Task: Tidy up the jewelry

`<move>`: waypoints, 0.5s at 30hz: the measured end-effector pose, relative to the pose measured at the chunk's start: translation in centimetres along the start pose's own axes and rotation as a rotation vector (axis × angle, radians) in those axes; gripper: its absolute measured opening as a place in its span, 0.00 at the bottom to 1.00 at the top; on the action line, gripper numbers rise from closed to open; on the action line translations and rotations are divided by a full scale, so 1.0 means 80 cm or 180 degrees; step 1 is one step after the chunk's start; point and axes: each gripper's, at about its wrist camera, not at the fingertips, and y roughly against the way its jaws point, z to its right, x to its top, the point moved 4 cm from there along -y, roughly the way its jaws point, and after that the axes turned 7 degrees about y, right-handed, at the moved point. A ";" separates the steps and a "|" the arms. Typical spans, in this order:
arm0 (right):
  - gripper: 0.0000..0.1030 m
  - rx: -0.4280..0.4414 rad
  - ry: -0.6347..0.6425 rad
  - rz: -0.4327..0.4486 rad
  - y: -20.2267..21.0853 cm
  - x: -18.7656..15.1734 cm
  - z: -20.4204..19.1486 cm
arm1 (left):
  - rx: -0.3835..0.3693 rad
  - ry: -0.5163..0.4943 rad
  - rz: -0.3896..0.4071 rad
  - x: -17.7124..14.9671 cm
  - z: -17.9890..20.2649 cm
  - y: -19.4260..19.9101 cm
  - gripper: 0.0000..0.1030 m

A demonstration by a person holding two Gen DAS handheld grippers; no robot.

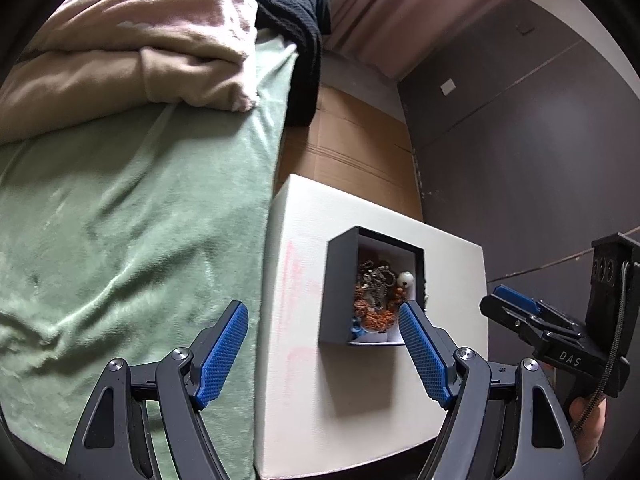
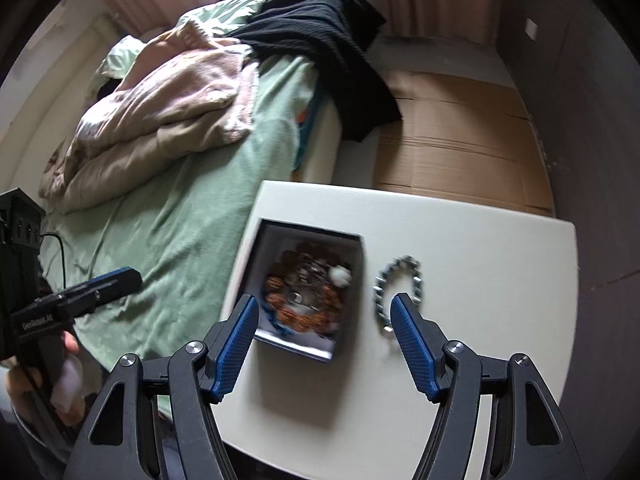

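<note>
Two open grippers, box (image 2: 304,288) mid-table, bracelet (image 2: 398,292) beside it

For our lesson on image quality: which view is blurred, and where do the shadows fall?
Right wrist view: motion blur smears the box and bracelet; the box's shadow falls toward the camera on the table. Left wrist view: sharper, same near-side shadow, edges bent by fisheye.

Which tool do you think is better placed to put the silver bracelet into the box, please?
Probably the right tool: it is open, and the silver bracelet lies on the white table beside the box, by its right pad. The left tool sits nearer the bed.
</note>
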 end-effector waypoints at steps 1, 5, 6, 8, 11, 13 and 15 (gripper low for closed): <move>0.66 -0.0014 -0.0038 0.0014 0.003 -0.006 0.008 | -0.0020 -0.0019 -0.0006 -0.001 0.004 -0.002 0.76; 0.66 -0.0057 -0.0188 0.0064 0.009 -0.025 0.036 | -0.0093 -0.0142 -0.0021 -0.005 0.029 -0.011 0.76; 0.66 -0.0065 -0.0240 0.0062 0.007 -0.030 0.044 | -0.0102 -0.0167 -0.0039 -0.006 0.036 -0.015 0.76; 0.66 -0.0077 -0.0319 0.0016 0.001 -0.041 0.059 | -0.0114 -0.0215 -0.0073 -0.007 0.050 -0.023 0.76; 0.66 -0.0097 -0.0366 -0.0061 -0.009 -0.051 0.070 | -0.0108 -0.0298 -0.0098 -0.010 0.066 -0.032 0.76; 0.66 -0.0072 -0.0414 -0.0099 -0.015 -0.057 0.078 | -0.0088 -0.0332 -0.0104 -0.012 0.072 -0.037 0.76; 0.66 -0.0056 -0.0443 -0.0132 -0.022 -0.060 0.083 | -0.0081 -0.0353 -0.0117 -0.013 0.077 -0.043 0.74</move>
